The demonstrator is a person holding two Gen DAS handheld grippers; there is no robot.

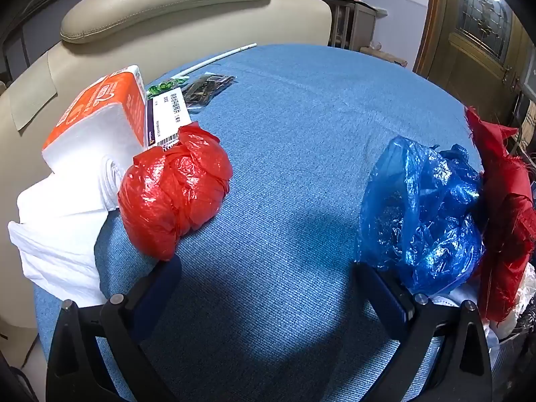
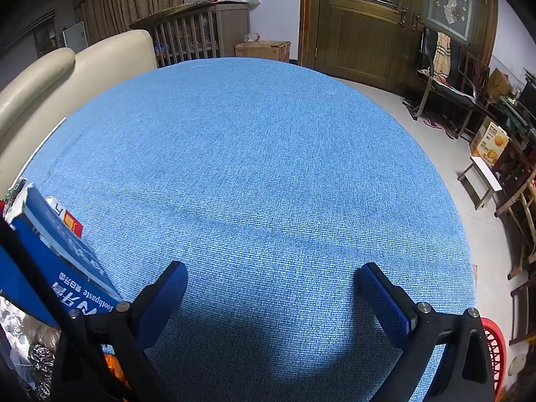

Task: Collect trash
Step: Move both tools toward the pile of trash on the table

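Far left on the blue cloth [image 1: 284, 134] sits the tissue pack [image 1: 97, 124], then the red bag [image 1: 174, 187], balled up just off the left gripper [image 1: 268, 268], whose fingers are spread wide and empty. Further right, the blue bag [image 1: 422, 214]. The right gripper [image 2: 273, 274] gapes empty too, toothpaste box [image 2: 63, 254] at its left. Nothing picked up yet, it looks; next, swing left and close on the red bag.

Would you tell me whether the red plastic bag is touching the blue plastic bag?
Apart: the left wrist view shows bare blue cloth between the red plastic bag and blue plastic bag.
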